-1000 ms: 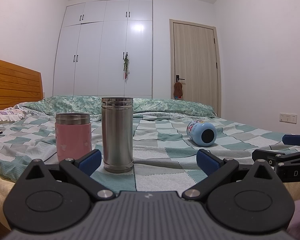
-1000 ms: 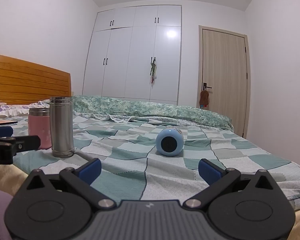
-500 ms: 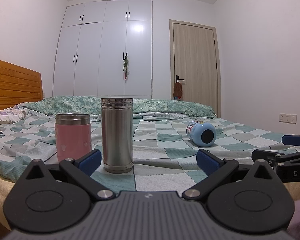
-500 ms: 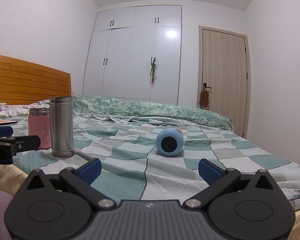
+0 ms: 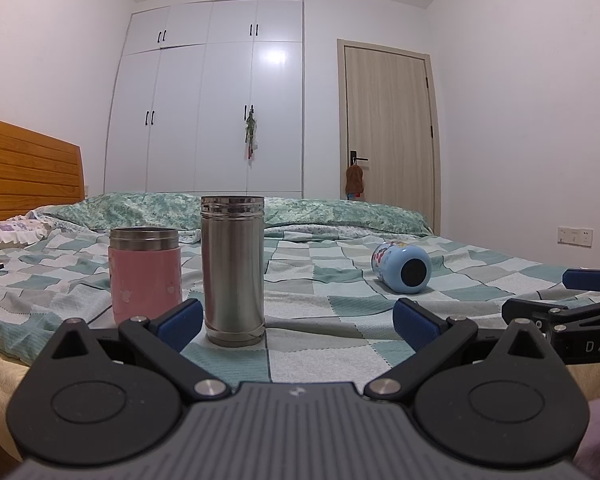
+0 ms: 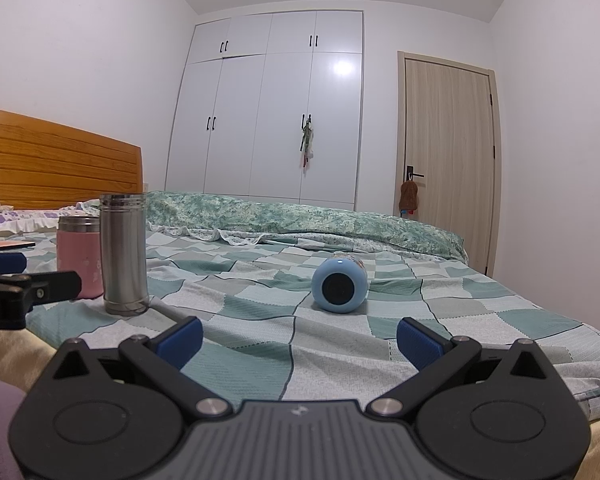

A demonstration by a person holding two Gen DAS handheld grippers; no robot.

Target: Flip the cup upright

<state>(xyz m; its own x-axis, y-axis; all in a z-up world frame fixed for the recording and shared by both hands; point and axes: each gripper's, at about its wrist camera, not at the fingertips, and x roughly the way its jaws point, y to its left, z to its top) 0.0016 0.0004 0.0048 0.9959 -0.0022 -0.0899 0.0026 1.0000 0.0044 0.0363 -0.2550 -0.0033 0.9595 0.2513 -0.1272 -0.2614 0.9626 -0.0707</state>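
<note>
A light blue cup (image 6: 340, 286) lies on its side on the checkered bedspread, its dark round end toward me; it also shows in the left wrist view (image 5: 404, 267). A tall steel cup (image 5: 233, 270) and a shorter pink cup (image 5: 145, 274) stand upright to its left; both show in the right wrist view too, steel cup (image 6: 124, 254) and pink cup (image 6: 80, 256). My left gripper (image 5: 298, 320) is open and empty, low before the steel cup. My right gripper (image 6: 299, 338) is open and empty, short of the blue cup.
The bed's checkered spread (image 6: 440, 320) has soft folds. A rolled green quilt (image 6: 300, 216) lies along the far side. A wooden headboard (image 6: 56, 160) is at left. A white wardrobe (image 6: 276, 112) and a door (image 6: 448, 152) stand behind.
The left wrist view has shifted very slightly. The cups and the right gripper have not moved.
</note>
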